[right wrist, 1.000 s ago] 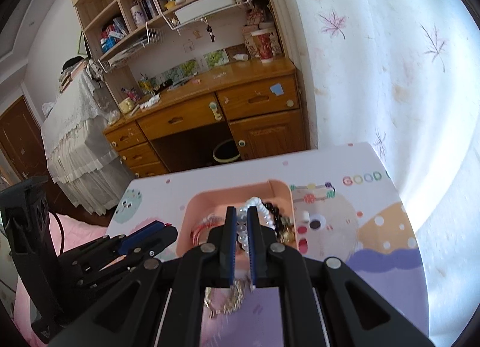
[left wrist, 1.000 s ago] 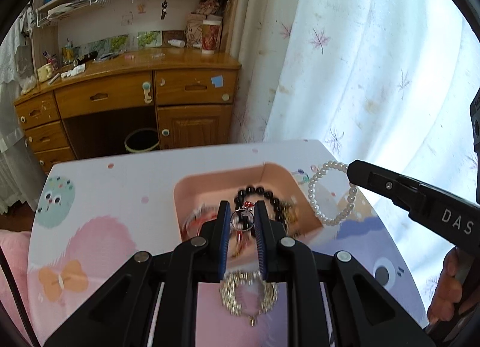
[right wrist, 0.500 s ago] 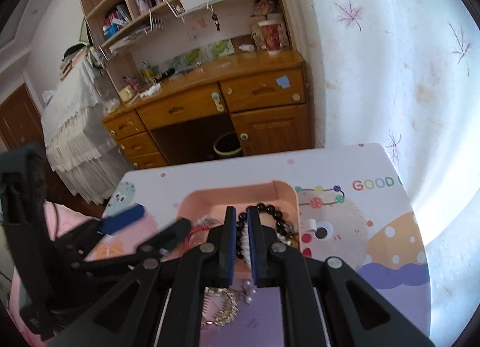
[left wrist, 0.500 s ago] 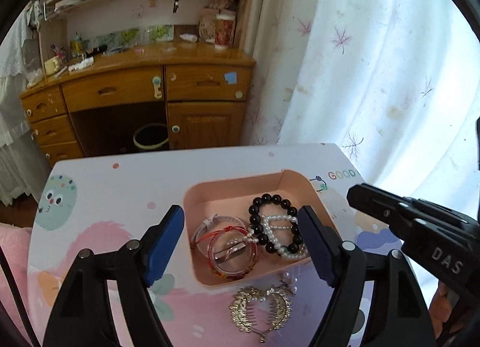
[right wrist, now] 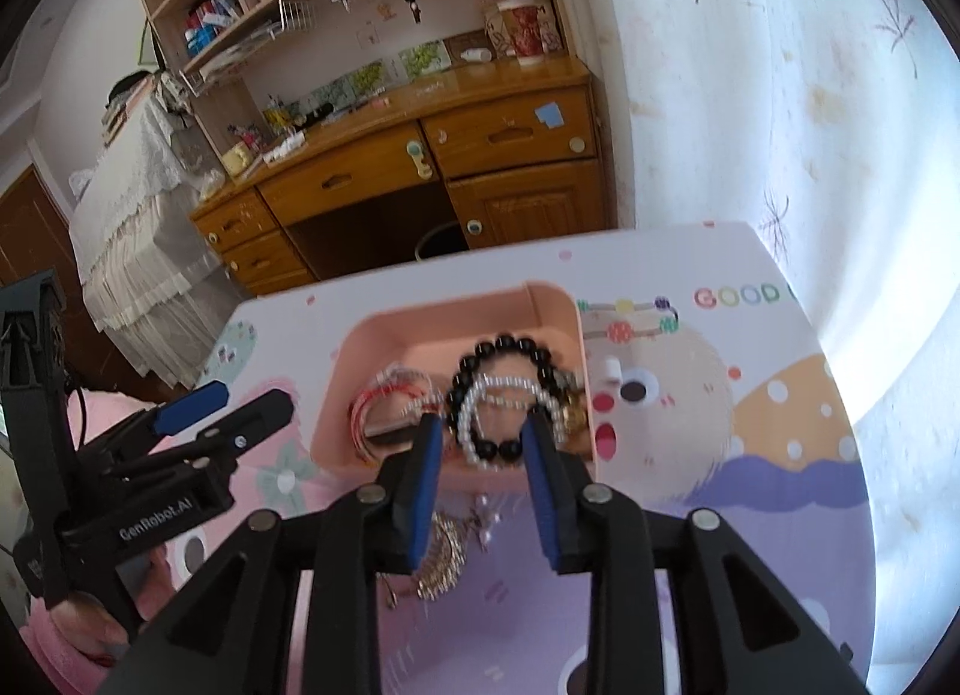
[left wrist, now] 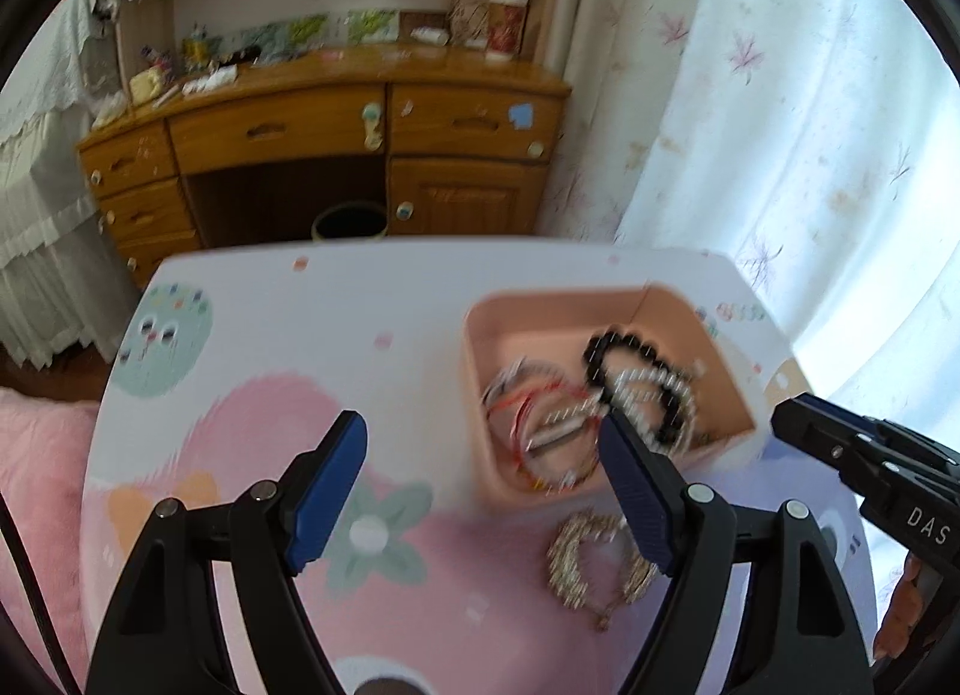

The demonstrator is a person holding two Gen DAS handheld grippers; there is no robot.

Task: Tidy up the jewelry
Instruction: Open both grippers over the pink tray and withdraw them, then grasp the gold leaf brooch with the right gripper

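Cartoon-print tabletop [right wrist: 750, 521] in a bedroom, wooden desk [right wrist: 420, 155] behind.

My left gripper [left wrist: 483, 437] and right gripper [right wrist: 483, 434] are both spread, grasping nothing; black bead bracelet [right wrist: 501, 350] and pearl bracelet [right wrist: 480, 395] lie in the pink tray [right wrist: 342, 395], gold hair comb [left wrist: 573, 551] beside it.

The box [right wrist: 543, 305] is soft pink, and inside it lie a black bead bracelet [right wrist: 510, 348], a white pearl bracelet [right wrist: 528, 389] and red string bands [right wrist: 384, 395]. A gold comb [left wrist: 594, 557] lies on the table mat [right wrist: 750, 425], which has pink, purple and orange cartoon shapes and coloured dots. Both the left gripper [left wrist: 480, 455] and right gripper [right wrist: 483, 455] are black with blue pads.
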